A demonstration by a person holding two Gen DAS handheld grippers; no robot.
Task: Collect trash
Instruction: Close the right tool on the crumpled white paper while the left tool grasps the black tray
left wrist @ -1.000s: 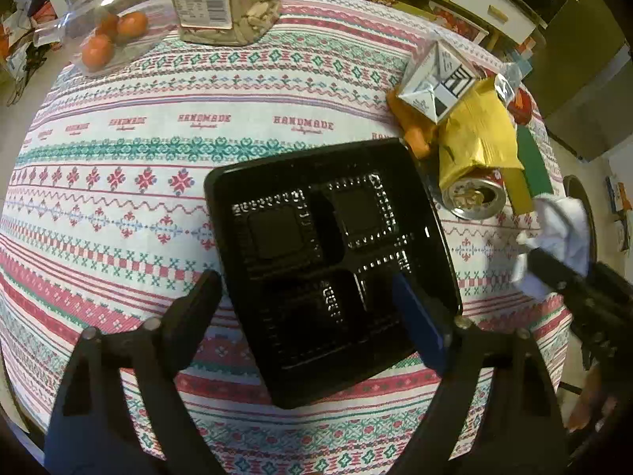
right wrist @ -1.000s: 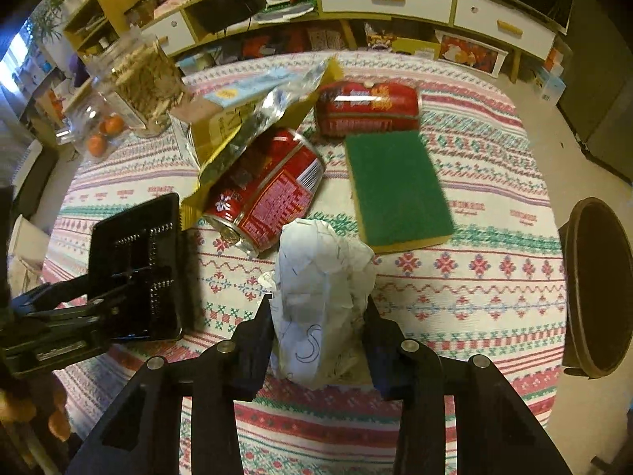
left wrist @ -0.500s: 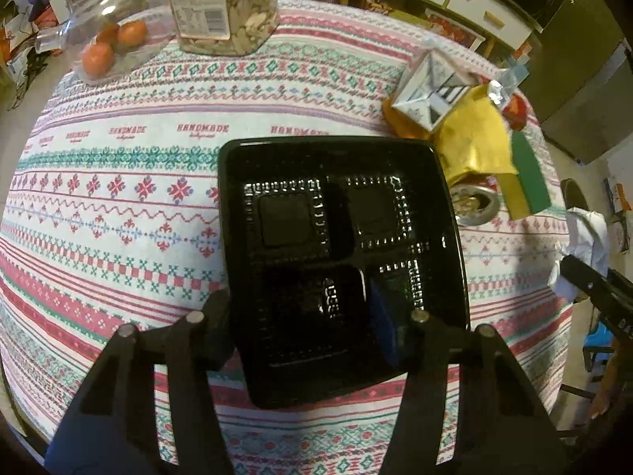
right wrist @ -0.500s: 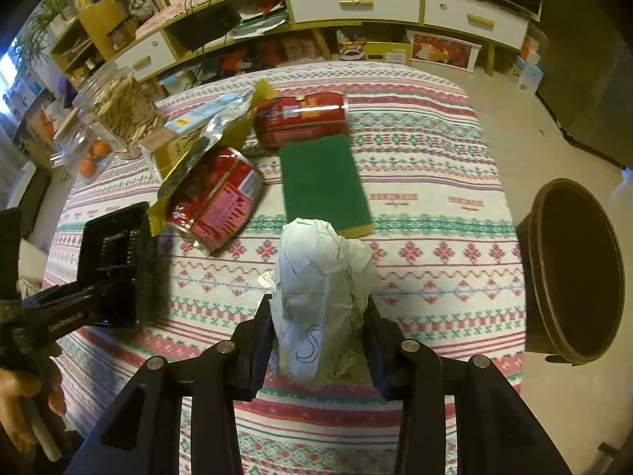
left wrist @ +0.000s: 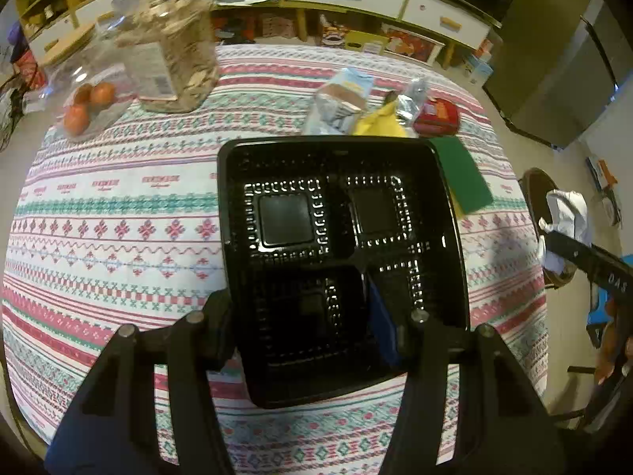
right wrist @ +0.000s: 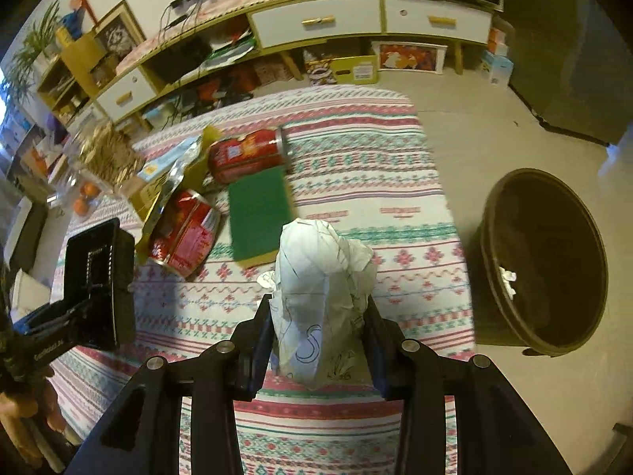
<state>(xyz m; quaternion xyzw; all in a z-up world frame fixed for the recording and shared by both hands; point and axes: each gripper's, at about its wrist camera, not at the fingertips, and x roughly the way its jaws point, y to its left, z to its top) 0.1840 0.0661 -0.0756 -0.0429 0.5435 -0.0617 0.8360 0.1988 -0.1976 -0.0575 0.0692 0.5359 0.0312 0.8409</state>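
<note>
Crumpled paper point(right wrist: 320, 301) sits pinched upright between the right gripper point(right wrist: 318, 340) jaws, lifted above the tablecloth point(right wrist: 356, 182); brown bin point(right wrist: 550, 261) stands on the floor off the table edge, to the right of the jaws, mouth up; judged next move: carry paper rightward over the rim. Left gripper point(left wrist: 300, 324) jaws clamp the near edge of the black tray point(left wrist: 340, 245), held off the cloth; right hand is nearer the bin.
</note>
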